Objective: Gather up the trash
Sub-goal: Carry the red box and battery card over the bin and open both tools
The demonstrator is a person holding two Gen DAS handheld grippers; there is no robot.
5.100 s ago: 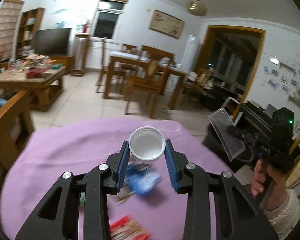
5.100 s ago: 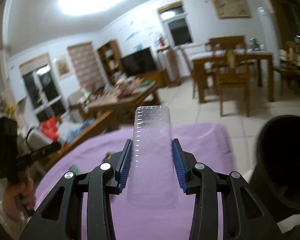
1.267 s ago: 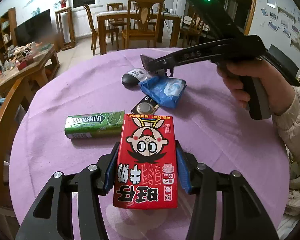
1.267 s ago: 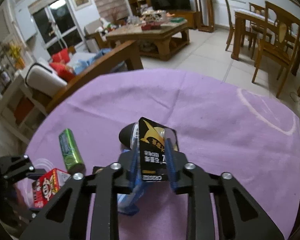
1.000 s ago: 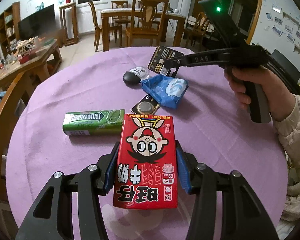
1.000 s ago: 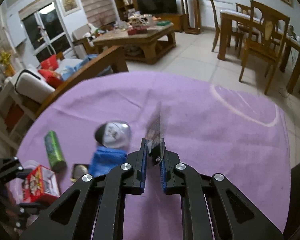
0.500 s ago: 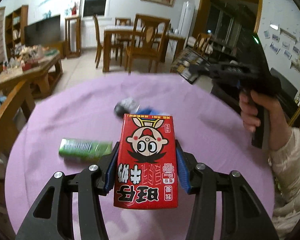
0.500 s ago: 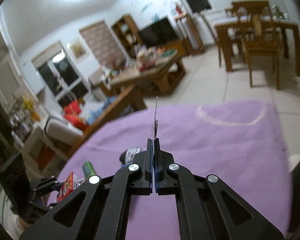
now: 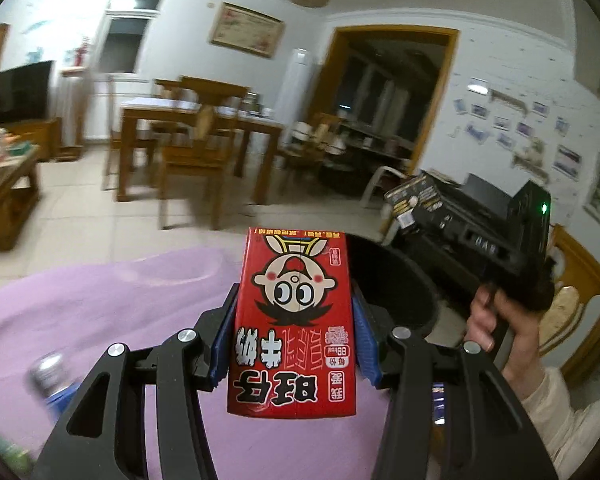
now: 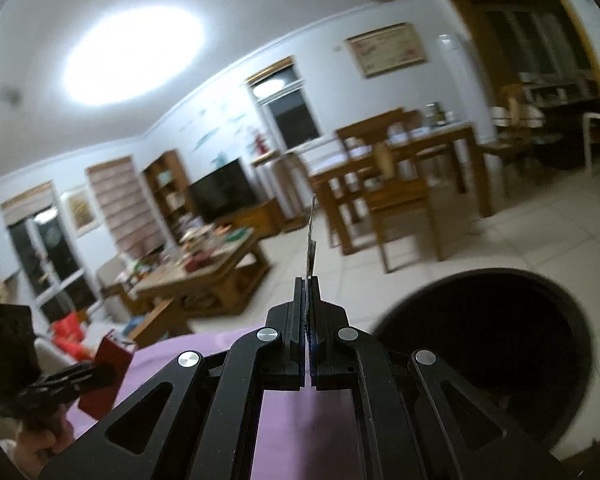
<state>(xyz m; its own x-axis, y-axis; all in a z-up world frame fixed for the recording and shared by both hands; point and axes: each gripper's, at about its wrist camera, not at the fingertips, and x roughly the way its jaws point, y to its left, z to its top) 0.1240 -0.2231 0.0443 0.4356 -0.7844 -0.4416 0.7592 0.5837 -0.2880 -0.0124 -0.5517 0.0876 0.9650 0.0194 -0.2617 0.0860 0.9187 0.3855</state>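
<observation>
My left gripper (image 9: 294, 312) is shut on a red drink carton (image 9: 294, 320) with a cartoon face, held above the far edge of the purple table (image 9: 100, 296). Just beyond it stands a black trash bin (image 9: 400, 280), also at the right of the right wrist view as the bin (image 10: 480, 340). My right gripper (image 10: 309, 292) is shut on a thin black packaging card (image 10: 311, 240), seen edge-on there. In the left wrist view the card (image 9: 414, 198) hangs above the bin, pinched by the right gripper (image 9: 424, 208), which a hand holds. The left gripper with the carton (image 10: 106, 376) shows at the lower left.
A blurred dark item (image 9: 46, 368) and a blue wrapper (image 9: 66, 396) lie at the table's lower left. Beyond the table stand a wooden dining table with chairs (image 9: 188, 136), a coffee table (image 10: 204, 272) and a TV (image 10: 224, 192). A wooden chair (image 9: 580, 300) stands at the right.
Both grippers have risen and swung toward the bin with their loads. The right gripper closed flat on the card, which turned edge-on. The table's items slid out to the lower left.
</observation>
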